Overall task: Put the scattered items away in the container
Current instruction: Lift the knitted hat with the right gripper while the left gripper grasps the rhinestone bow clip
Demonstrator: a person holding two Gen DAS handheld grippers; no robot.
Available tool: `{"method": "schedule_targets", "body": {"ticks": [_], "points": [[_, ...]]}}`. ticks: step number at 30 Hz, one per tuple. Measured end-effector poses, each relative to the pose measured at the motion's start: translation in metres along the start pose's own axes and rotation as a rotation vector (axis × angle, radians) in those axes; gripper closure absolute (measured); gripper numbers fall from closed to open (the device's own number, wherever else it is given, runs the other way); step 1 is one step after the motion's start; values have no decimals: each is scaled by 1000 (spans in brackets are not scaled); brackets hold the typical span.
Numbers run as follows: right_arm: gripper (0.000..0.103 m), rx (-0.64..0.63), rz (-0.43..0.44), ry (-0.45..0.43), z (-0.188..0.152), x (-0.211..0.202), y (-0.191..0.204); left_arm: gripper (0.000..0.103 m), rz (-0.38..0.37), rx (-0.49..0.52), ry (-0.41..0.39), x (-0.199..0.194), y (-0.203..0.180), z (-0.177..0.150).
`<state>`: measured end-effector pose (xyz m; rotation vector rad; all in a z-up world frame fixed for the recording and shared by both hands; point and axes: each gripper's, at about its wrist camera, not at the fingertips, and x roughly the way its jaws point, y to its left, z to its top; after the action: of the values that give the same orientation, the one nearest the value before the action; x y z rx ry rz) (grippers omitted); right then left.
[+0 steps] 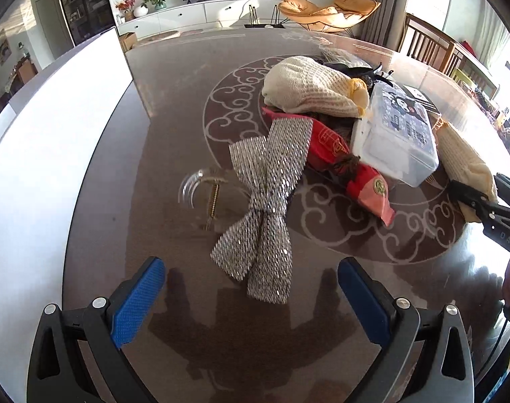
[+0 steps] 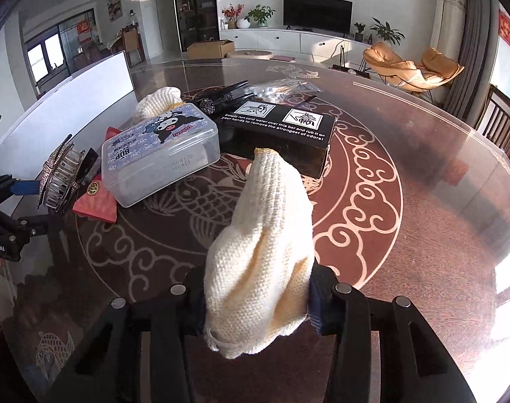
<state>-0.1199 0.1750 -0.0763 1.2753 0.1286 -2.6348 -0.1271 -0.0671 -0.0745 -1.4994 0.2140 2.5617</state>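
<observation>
- The right gripper (image 2: 256,285) was seen closed narrowly on a cream knitted cotton glove (image 2: 265,235), which was pinched at its bunched end between the 2 black jaws.
- The rest of that glove was stretched away from the jaws over the round brown patterned glass-topped table (image 2: 422,218), and its yellow-edged cuff was seen near the long black printed cardboard box (image 2: 282,131); whether it had been lifted clear could not be told.
- The left gripper (image 1: 251,263) was held wide open, nothing being pressed by its blue pads (image 1: 141,299).
- A silver sequinned bow hair clip (image 1: 268,194) was found just ahead of those pads, with its lower tail reaching in between them untouched.
- A clear plastic lidded box with a cartoon label (image 2: 161,154), a red paper packet (image 1: 365,181) and a 2nd cream knitted glove (image 1: 305,87) were left heaped at the table's centre.
- The container could not be identified with certainty; a white flat-sided object (image 1: 53,151) at the table's far left edge was judged the likeliest candidate.
- For the step in hand, it was judged that the grip should be kept firm, since loose knit slips easily, and that the glove should be raised straight up until its cuff hung free.
- The dangling cuff should be carried clear of the black box and the plastic box, so that nothing is dragged.
- The bow would best be taken at its narrow middle knot.
</observation>
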Motion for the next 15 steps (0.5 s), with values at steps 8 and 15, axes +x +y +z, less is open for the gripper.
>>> {"method": "schedule_targets", "body": {"ticks": [8, 15], "points": [[58, -2, -3, -1, -4, -2, -1, 48, -41, -10, -43, 6, 8, 18], [58, 16, -1, -4, -15, -11, -2, 52, -39, -15, -65, -23, -9, -28]]}}
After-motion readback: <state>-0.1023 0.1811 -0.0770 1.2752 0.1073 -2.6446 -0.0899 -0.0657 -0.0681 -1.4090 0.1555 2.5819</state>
